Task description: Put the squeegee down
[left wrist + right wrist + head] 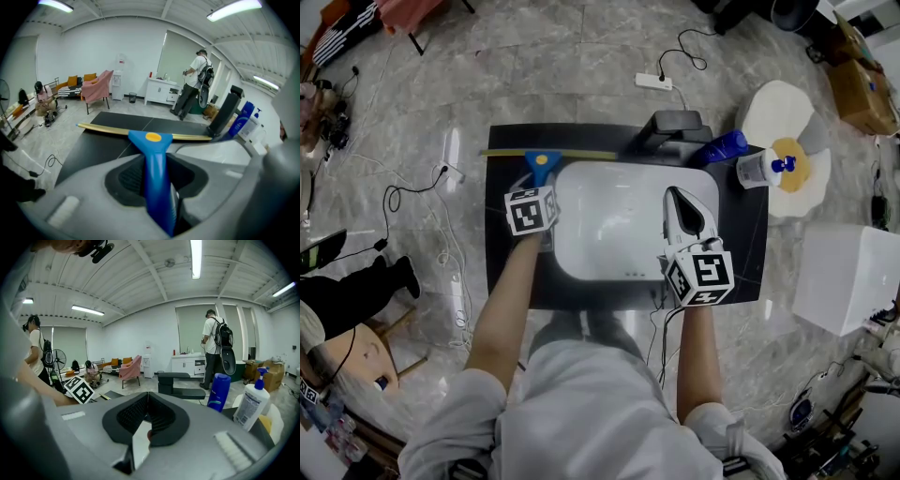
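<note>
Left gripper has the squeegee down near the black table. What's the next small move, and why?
Probably open the left gripper and let go. Its jaws clamp the squeegee by its blue handle, and the yellow blade looks to lie along the far side of the black table, so little drop remains. If it isn't touching, ease down first.

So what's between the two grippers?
Just the bare white panel, in the head view: left gripper, with squeegee, at its left edge; right gripper over its right.
</note>
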`<state>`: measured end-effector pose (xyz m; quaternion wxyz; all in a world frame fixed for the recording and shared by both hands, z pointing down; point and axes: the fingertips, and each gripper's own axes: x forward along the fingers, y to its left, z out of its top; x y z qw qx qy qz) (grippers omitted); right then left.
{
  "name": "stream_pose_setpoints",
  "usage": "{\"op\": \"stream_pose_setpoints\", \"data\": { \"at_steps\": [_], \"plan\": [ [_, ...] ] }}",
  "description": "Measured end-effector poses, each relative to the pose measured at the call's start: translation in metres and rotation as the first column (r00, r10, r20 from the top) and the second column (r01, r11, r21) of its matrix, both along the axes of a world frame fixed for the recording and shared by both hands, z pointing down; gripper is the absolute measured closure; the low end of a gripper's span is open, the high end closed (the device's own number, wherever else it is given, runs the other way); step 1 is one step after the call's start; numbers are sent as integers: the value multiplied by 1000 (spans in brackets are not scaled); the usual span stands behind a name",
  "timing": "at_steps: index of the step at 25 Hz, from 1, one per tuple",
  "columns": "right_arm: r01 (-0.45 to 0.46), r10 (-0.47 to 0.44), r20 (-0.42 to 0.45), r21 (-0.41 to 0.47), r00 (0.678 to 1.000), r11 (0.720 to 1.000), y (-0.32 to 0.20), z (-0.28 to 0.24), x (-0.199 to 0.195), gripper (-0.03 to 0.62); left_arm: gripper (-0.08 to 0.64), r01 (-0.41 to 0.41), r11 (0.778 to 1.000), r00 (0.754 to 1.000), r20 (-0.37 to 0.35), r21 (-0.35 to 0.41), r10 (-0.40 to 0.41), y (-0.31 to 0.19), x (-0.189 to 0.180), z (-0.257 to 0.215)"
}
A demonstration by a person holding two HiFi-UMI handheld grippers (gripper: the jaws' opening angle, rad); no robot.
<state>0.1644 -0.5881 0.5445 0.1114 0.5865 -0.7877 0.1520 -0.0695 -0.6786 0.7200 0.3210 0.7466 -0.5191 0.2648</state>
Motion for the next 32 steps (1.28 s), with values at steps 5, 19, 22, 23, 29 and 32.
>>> {"op": "stream_pose_setpoints", "data": {
  "at_steps": [5,19,22,23,29,32],
  "plan": [
    [3,-3,-3,-3,1000,1000,-1,1,-2,589,428,-2,1000,1000,9,-10,2,0,0,2],
    [-9,9,-13,8,1000,1000,10,-9,-4,589,376,-32,999,999,0,-21,32,10,-3,-3],
    [-10,10,-15,15,1000,1000,15,-13,-5,589,368,-33,999,999,-11,-17,33,16,-5,-8],
    [-8,9,-15,18,1000,1000,17,-14,-7,589,365,-35,999,999,-12,-18,35,18,-6,-9],
    [-3,3,-9,43,1000,999,31,-26,-14,589,362,-31,999,999,-17,15,31,33,-15,-28],
    [1,-1,-5,56,1000,998,42,-34,-19,589,362,-22,999,1000,-21,38,22,43,-21,-43]
  ]
}}
